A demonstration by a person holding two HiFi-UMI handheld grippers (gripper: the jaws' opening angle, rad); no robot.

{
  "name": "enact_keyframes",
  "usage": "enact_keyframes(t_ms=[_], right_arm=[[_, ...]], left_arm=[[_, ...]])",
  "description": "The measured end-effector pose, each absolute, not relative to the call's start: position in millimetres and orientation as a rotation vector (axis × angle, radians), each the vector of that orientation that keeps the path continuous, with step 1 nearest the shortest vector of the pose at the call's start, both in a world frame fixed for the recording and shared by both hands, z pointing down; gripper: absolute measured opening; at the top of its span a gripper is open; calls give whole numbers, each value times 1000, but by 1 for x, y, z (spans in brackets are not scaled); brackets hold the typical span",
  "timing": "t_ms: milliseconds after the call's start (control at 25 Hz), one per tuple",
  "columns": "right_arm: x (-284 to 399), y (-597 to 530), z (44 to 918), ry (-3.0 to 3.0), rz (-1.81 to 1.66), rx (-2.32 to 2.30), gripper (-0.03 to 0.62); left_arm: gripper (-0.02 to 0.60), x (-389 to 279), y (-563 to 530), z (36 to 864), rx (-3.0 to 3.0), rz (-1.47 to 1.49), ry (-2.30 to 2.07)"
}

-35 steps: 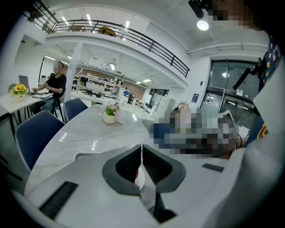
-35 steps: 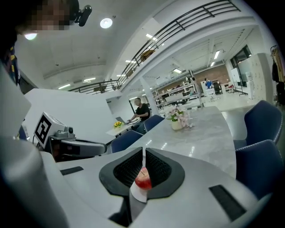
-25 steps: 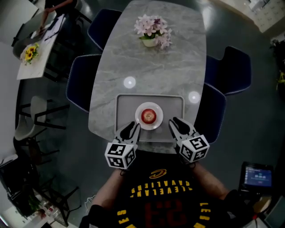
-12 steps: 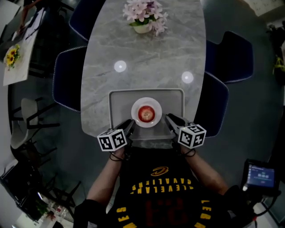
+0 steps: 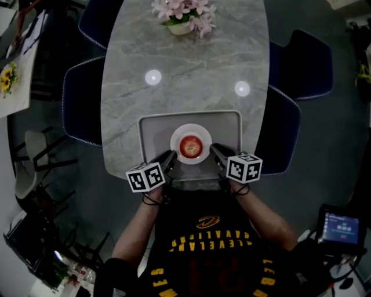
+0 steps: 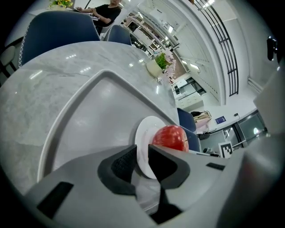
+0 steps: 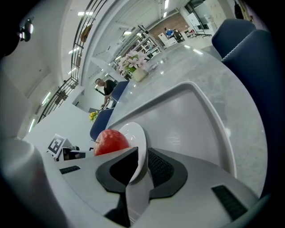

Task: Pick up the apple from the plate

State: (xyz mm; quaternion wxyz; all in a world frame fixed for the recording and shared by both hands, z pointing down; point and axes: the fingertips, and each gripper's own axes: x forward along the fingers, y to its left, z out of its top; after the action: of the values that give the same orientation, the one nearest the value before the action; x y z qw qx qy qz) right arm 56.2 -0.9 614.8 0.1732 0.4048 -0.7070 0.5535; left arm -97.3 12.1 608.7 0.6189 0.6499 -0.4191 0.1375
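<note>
Here the apple (image 5: pixel 191 146) sits in the middle of a white plate (image 5: pixel 191 129). The plate stands on a grey tray (image 5: pixel 151 130) at the 6 o'clock end of the table (image 5: pixel 185 69).

The left gripper (image 5: pixel 170 156) meets the plate at about 8 o'clock, and the right gripper (image 5: pixel 214 151) meets it at about 4 o'clock. Both are turned on their sides, so one jaw is above the rim and one below.

In the left gripper view the jaws are nearly together, with only a narrow gap, and the plate's rim runs into that gap and fills it. The apple shows just past the upper jaw and is not held. The right gripper view shows the same thing mirrored: a thin slot, the rim pinched in it, and the apple beyond.

Flowers (image 5: pixel 181 13) stand at the table's 12 o'clock end. Blue chairs (image 5: pixel 81 98) flank the table at 3 and 9 o'clock.
</note>
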Motion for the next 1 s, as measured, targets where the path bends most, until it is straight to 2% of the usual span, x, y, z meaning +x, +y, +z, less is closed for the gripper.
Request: enact_keyframes(t_ms=[680, 840, 1000], right_arm=[[51, -2, 623, -1957, 1670, 1138, 74], [53, -2, 624, -1951, 1672, 1137, 43], [52, -1, 623, -1953, 1682, 1127, 43]], left_arm=[[80, -98, 13, 622, 1433, 316, -932], [80, -91, 12, 623, 1410, 285, -903], [46, -93, 15, 625, 1370, 269, -888]])
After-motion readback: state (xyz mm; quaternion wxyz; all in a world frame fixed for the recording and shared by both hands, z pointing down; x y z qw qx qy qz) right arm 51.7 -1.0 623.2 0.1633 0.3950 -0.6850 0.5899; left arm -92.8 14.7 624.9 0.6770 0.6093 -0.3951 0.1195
